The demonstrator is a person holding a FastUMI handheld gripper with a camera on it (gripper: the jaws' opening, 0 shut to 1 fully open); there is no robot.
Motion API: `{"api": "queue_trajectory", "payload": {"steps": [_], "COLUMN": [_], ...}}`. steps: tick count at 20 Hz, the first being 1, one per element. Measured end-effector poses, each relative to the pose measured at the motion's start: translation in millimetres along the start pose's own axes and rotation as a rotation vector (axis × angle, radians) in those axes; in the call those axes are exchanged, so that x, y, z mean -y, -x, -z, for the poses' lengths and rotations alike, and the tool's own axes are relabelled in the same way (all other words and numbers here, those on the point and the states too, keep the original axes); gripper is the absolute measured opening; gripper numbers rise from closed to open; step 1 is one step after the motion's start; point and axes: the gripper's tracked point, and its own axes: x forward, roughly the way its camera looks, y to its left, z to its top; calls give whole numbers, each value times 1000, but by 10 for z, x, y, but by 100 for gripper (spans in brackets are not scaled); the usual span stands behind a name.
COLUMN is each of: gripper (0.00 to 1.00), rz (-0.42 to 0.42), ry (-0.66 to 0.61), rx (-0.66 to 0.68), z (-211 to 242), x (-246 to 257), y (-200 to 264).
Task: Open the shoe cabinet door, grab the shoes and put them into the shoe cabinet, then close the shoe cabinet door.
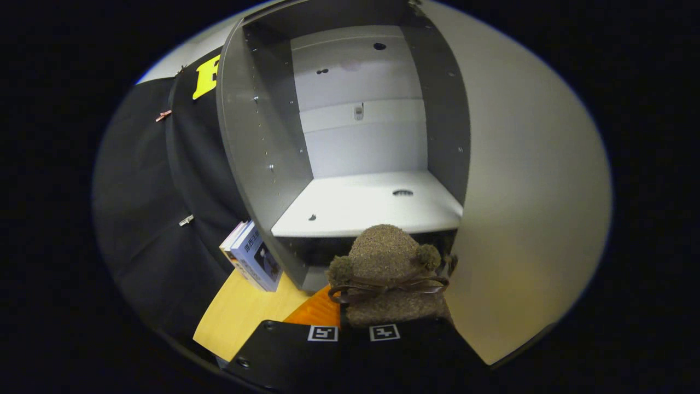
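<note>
Gripper (353, 334) clamped on brown fuzzy slipper (385, 268) with pompoms, bow. Just ahead: open shoe cabinet (350, 142), white shelf. Boxes (252, 262) beside cabinet, print illegible.

Supporting surface: light wooden tabletop (240, 317), lower left of the frame, bare over most of its visible patch.

Items directly on it:
- Shoe cabinet (257, 153), grey-sided, standing at the centre of the frame with its base on the tabletop; its door (525, 208) is swung open at the right.
- Books (252, 262), a small upright stack leaning just beside the cabinet's left side wall.
- Orange ribbed mat (317, 312), lower centre, lying flat against the cabinet's front foot.

Inner surface: white shelf (372, 208) inside the cabinet, centre of the frame, with small round holes; nothing rests on it.
</note>
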Motion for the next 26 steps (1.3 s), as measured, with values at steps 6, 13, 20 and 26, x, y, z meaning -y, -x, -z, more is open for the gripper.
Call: {"api": "queue_trajectory", "payload": {"steps": [6, 13, 20, 26], "gripper": [6, 6, 6, 9], "rz": [9, 64, 111, 136], "ry": [14, 6, -19, 0], "rx": [52, 15, -45, -121], "z": [-886, -1177, -1112, -874], "x": [-71, 98, 258, 287], "y": [-682, -1689, -2385, -2688]}}
